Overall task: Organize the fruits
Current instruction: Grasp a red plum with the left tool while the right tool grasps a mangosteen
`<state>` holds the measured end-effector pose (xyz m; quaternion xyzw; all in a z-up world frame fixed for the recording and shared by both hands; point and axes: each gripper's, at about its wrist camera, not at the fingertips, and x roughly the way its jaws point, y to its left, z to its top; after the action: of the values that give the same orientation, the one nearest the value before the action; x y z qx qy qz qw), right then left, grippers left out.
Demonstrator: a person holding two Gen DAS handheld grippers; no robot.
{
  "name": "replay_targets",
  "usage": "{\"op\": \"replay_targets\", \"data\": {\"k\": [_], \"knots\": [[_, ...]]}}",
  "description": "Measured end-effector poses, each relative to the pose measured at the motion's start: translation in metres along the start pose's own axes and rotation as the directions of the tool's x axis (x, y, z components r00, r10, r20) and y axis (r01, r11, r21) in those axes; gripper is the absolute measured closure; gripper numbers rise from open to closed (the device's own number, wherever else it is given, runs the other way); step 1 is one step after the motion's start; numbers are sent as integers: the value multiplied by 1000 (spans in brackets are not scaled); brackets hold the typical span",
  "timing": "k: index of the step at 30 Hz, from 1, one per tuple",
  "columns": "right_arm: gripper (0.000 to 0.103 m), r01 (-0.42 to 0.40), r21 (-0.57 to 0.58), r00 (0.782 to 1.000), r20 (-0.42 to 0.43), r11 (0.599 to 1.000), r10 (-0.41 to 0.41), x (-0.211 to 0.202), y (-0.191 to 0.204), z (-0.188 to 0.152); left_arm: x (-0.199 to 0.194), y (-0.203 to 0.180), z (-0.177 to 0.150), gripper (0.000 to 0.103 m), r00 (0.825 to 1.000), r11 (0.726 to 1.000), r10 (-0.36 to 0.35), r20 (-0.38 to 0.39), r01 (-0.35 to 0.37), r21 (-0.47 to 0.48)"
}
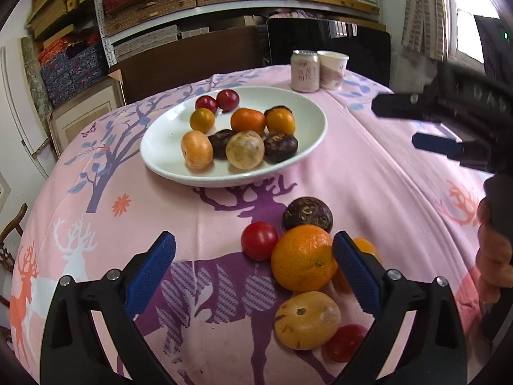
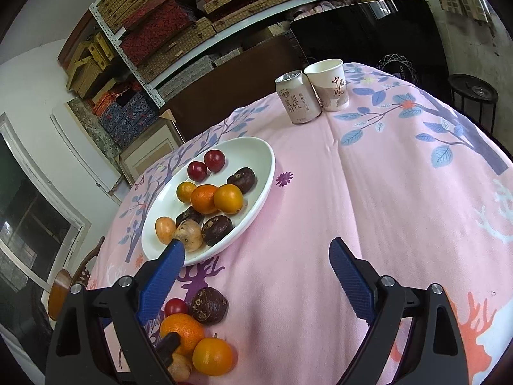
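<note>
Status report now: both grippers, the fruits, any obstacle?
Left gripper open, empty, right finger beside the big orange. Right gripper open, empty. Nine fruits on white plate, six loose on tablecloth. Nothing in the way.

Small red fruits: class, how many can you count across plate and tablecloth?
4. Two sit side by side at the far rim of the white plate: and. Two lie on the cloth: and. Others may be hidden.

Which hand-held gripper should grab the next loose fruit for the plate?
Left. The left hand-held gripper is open right over the loose pile, one finger touching the big orange. The right hand-held gripper is open over bare cloth, beside the plate.
</note>
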<state>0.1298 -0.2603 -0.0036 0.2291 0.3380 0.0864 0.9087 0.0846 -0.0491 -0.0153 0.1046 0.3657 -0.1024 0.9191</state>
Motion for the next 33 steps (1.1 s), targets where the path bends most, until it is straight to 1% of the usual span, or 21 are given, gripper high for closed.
{"op": "replay_targets", "data": {"k": [1,6,9,11,12,13,15,16,18,20,23,26,28,31,33], "knots": [[11,-1,1,1000,1,1000,1,0,0,0,1,1,0,4,1000,1000,-2,-1,2,-3],[11,2,9,1000,-5,1000,-2,0,-2,1,2,11,-1,4,1000,999,-21,-5,20,-29],[11,1,26,1000,-9,1000,-1,0,-6,2,-4,23,-4,4,1000,999,9,12,-8,-46],[11,-5,42,1000,-6,999,5,-1,-9,3,-6,36,-8,4,1000,997,5,3,-5,-80],[11,-8,46,1000,-4,999,8,-2,-10,4,-7,43,-11,4,1000,995,15,-5,-15,-99],[11,-11,48,1000,-1,999,11,-3,-10,4,-8,51,-15,4,999,992,32,-12,-33,-119],[11,-15,49,1000,0,999,15,-4,-9,4,-10,64,-20,4,999,986,31,-24,-35,-161],[11,-19,47,1000,0,999,19,-4,-8,4,-12,71,-23,4,999,981,45,-27,-49,-185],[11,-22,41,1000,2,999,22,-5,-7,4,-15,79,-26,4,997,976,77,-25,-81,-204],[11,-23,33,1000,5,999,23,-6,-5,3,-18,84,-29,4,996,971,82,-20,-84,-222],[11,-23,33,1000,1,999,23,-5,-5,4,-21,84,-32,4,996,972,89,-21,-91,-218],[11,-22,33,1000,-3,999,22,-5,-5,4,-18,81,-39,4,994,975,96,-49,-103,-194],[11,-21,33,1000,-5,999,21,-4,-6,3,-19,82,-41,4,994,975,97,-52,-106,-197],[11,-22,27,1000,-6,999,22,-4,-4,2,-22,99,-41,4,995,959,94,-40,-101,-264],[11,-21,21,1000,-8,1000,22,-4,-3,2,-20,112,-43,4,996,946,71,-53,-84,-313]]}}
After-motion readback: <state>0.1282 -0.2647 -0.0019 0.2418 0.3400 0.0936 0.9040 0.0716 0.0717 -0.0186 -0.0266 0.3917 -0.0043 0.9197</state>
